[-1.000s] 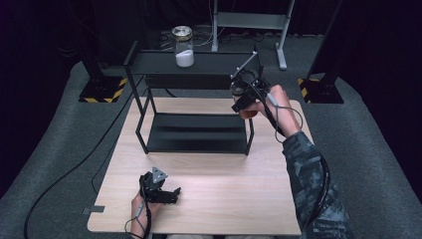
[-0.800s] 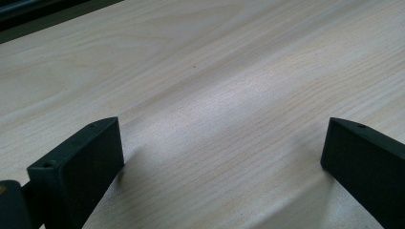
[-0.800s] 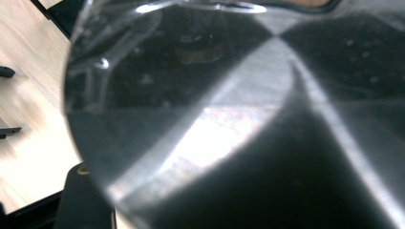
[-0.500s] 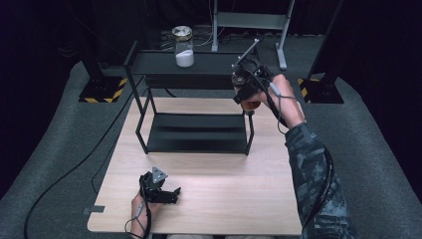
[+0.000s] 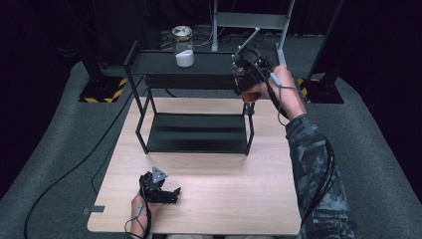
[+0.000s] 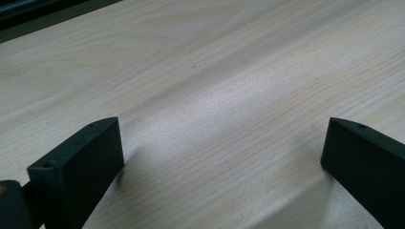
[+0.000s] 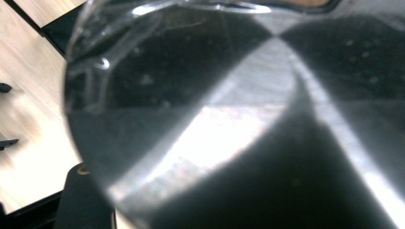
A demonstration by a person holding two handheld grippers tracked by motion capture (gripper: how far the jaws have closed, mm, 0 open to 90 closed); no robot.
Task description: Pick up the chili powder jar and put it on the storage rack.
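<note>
At the right end of the black shelf's top tier (image 5: 209,63), my right gripper (image 5: 248,85) is shut on a glass jar (image 5: 254,94) with something brownish in it, held in the air. In the right gripper view the jar's shiny round metal lid (image 7: 239,124) sits very close, hiding most else; one black finger (image 7: 83,200) shows at the lower left. A second jar (image 5: 183,47) with white contents stands on the top tier toward the left. My left gripper (image 5: 161,190) rests on the wooden table (image 5: 224,199) at the front left, open with bare wood between its jaws (image 6: 219,157).
The black two-tier shelf frame stands at the back middle of the table, its lower tier (image 5: 196,132) bare. A metal stand (image 5: 251,22) and dark posts with striped bases (image 5: 102,92) rise behind the table. Cables run over the grey floor (image 5: 59,164).
My right hand has risen with the jar, from beside the shelf's right post to the level of the top tier. The left gripper has stayed put.
</note>
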